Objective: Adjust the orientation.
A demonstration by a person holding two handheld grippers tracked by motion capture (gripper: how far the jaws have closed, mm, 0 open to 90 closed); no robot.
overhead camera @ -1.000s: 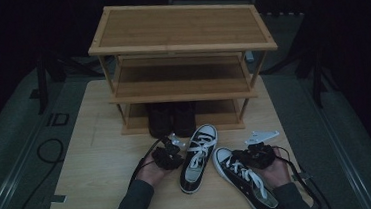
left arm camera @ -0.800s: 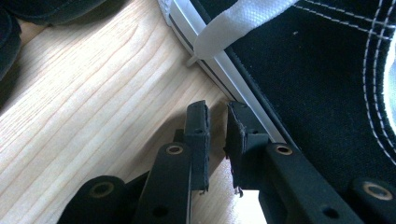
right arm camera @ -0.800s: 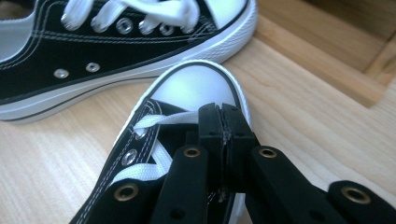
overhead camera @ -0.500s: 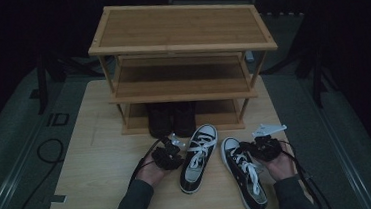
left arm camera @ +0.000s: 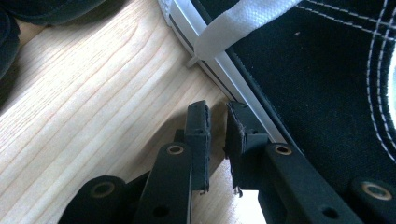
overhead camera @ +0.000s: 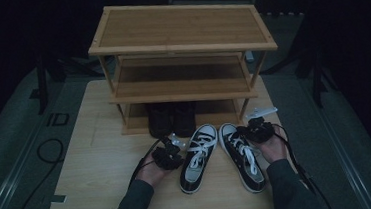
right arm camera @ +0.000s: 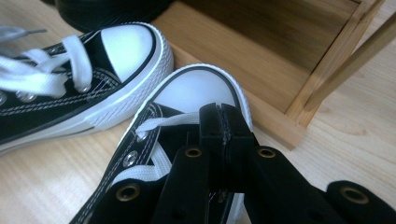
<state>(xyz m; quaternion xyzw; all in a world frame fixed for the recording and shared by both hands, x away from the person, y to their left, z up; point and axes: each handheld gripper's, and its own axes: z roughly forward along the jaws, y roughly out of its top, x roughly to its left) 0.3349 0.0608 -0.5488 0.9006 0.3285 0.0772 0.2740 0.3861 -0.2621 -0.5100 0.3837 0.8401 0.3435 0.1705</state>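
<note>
Two black canvas sneakers with white toe caps and laces lie on the wooden table (overhead camera: 97, 156), toes toward the shelf. My left gripper (overhead camera: 175, 147) rests low on the table beside the left sneaker (overhead camera: 197, 156). In the left gripper view its jaws (left arm camera: 217, 109) stand a narrow gap apart with nothing between them, right next to the white sole (left arm camera: 224, 70). My right gripper (overhead camera: 250, 132) is at the front of the right sneaker (overhead camera: 242, 155). Its jaws (right arm camera: 223, 112) are pressed together over the front laces behind the toe cap (right arm camera: 196, 88), apparently pinching the upper there.
A three-tier wooden shoe rack (overhead camera: 184, 49) stands at the back of the table. A pair of dark boots (overhead camera: 172, 118) sits on its bottom shelf, just ahead of the sneakers. The rack's corner post (right arm camera: 345, 56) rises close to the right gripper. Cables trail from both grippers.
My right hand has moved forward and left with the right sneaker, bringing it alongside the left one and closer to the rack. The left hand and left sneaker have stayed put.
</note>
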